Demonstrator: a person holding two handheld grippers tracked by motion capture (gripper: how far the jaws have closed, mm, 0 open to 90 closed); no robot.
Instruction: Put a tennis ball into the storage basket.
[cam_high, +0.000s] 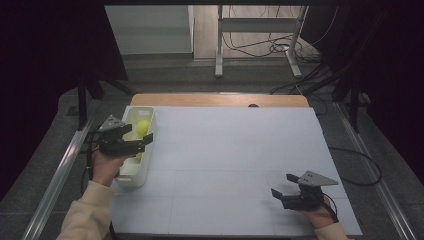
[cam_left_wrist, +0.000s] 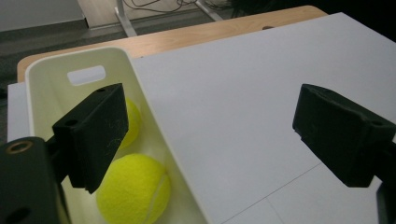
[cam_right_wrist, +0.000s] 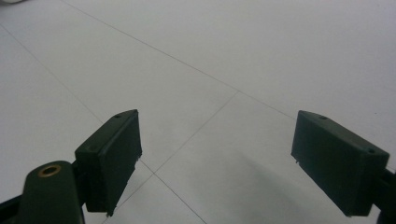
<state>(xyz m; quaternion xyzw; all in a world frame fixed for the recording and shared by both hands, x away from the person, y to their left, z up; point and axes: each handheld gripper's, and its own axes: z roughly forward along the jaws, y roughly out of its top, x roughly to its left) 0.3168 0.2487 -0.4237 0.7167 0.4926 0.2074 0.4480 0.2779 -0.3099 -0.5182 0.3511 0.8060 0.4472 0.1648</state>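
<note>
Yellow-green tennis balls (cam_left_wrist: 133, 189) lying inside the cream bin (cam_high: 148, 150), two visible, one nearer the left claw (cam_high: 134, 139) and one further toward the bin's handle cut-out. Left claw hovering above the bin, jaws spread wide with nothing between them, one jaw over the bin's inside and the other out past its long wall over the white tabletop (cam_high: 235, 160). Right claw (cam_high: 284, 186) well apart from the bin, low over bare tabletop, likewise wide open and empty. Likely risk from here: a jaw catching the bin's thin wall on the way out, tipping or dragging the light bin and letting the balls roll. Also possible: a ball bouncing if nudged by the inner jaw.
</note>
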